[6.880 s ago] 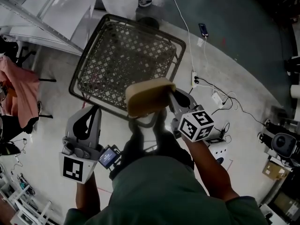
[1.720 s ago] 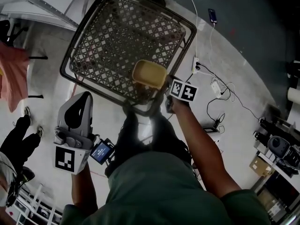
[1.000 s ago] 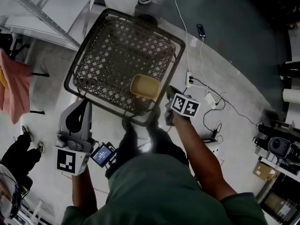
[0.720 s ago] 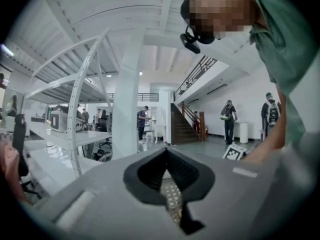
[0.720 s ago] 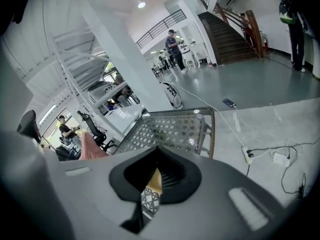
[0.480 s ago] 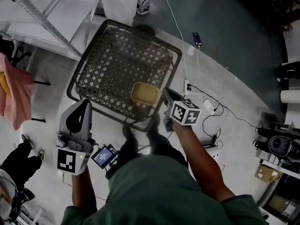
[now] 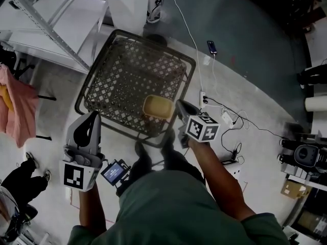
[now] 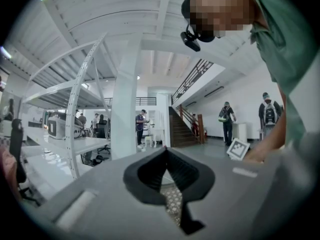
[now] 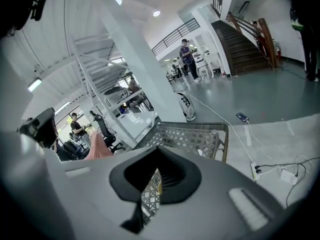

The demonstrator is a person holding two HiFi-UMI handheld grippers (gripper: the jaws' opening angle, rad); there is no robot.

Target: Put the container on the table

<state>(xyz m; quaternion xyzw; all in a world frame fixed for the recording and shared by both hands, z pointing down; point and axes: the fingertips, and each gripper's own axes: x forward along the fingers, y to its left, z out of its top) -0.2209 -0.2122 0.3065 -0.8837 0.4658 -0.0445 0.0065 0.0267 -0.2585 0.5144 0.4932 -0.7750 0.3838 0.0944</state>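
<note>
The yellow container (image 7: 158, 107) lies open side up inside the wire basket (image 7: 189, 65), near the basket's front right corner. My right gripper (image 7: 180, 106) hovers just beside the container's right edge. In the right gripper view its tips (image 9: 159, 148) meet with nothing between them, and the basket (image 9: 200, 129) lies ahead. A yellow sliver shows through the slot below the tips. My left gripper (image 7: 94, 117) hangs to the left over the floor, in front of the basket. Its tips (image 8: 166, 149) are shut and empty.
The basket stands on a pale floor. White shelving (image 7: 51, 14) and a white pillar (image 7: 127, 4) are beyond it. A power strip with cables (image 7: 204, 95) and a phone (image 7: 211, 47) lie to the right. A pink cloth (image 7: 18, 106) hangs at far left. The person's feet (image 7: 153, 152) are below the basket.
The right gripper brought the container down into the basket and let it go. The container now rests there, and the gripper has drawn slightly back. The left gripper stayed put.
</note>
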